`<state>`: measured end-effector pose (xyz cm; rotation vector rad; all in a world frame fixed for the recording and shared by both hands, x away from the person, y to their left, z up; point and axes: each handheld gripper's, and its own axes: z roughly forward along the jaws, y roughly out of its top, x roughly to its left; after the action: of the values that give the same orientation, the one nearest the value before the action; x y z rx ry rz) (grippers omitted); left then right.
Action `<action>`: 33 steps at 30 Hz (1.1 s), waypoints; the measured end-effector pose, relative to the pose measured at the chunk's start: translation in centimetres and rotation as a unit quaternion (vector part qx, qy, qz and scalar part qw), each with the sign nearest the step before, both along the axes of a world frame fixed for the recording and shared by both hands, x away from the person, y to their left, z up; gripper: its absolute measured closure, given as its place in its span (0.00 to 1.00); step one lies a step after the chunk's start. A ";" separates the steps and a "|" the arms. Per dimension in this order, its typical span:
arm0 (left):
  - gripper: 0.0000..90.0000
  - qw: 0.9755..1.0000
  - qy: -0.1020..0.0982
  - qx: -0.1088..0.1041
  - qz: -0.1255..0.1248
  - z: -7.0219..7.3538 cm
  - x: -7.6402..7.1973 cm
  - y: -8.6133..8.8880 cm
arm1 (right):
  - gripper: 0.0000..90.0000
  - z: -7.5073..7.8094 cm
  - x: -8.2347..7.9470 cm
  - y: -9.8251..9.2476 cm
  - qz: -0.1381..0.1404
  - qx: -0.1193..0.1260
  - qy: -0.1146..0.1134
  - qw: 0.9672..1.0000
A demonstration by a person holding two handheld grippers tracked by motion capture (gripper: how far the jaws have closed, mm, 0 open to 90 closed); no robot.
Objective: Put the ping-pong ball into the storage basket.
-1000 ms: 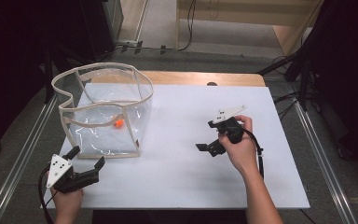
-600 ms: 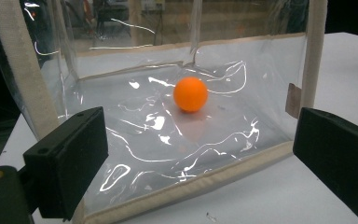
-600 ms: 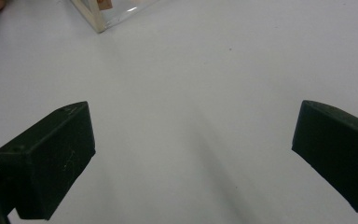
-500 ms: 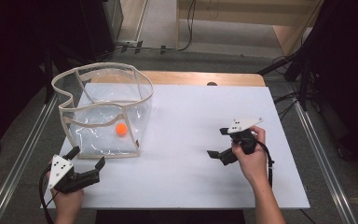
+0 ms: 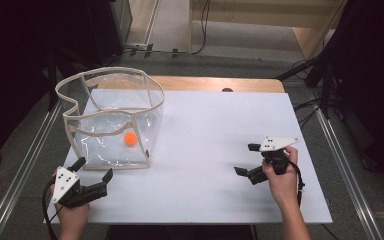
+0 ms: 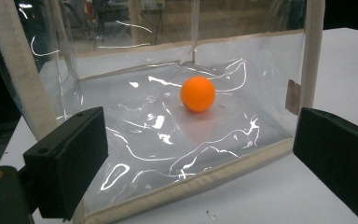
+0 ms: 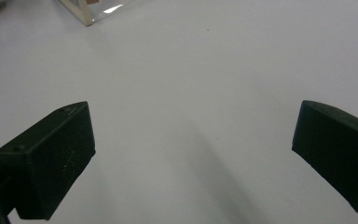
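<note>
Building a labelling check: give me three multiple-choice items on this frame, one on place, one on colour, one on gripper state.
1. Where is the ball?
A. inside the clear bag
B. on the bare table
C. in the right gripper

2. What colour is the ball?
A. green
B. orange
C. white

3. How do the jaws of the left gripper stand?
A. shut on the ball
B. shut on the bag's rim
C. open, holding nothing

Key: 1 A, the ball lies on the floor of the clear bag. 2 B, it shows orange in the high view and the left gripper view. 3 C, both jaws stand apart before the bag.

Lab: railed test table [image 5: 220, 125], floor cables [image 5: 200, 30]
</note>
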<state>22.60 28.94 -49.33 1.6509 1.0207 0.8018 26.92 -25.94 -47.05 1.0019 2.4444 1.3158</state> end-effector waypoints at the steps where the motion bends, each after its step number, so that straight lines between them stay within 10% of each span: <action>1: 0.04 1.000 0.000 0.000 0.000 0.0 0.0 0.0 | 0.00 -0.1 -0.1 -0.3 -0.002 0.001 -0.003 1.000; 33: 0.04 1.000 0.000 0.002 0.001 -0.1 0.0 -0.1 | 0.00 -3.1 -4.3 -8.7 -0.094 0.066 -0.029 0.993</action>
<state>22.57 28.82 -49.39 1.6528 1.0216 0.8061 22.58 -34.66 -50.16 1.1751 2.1841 1.4348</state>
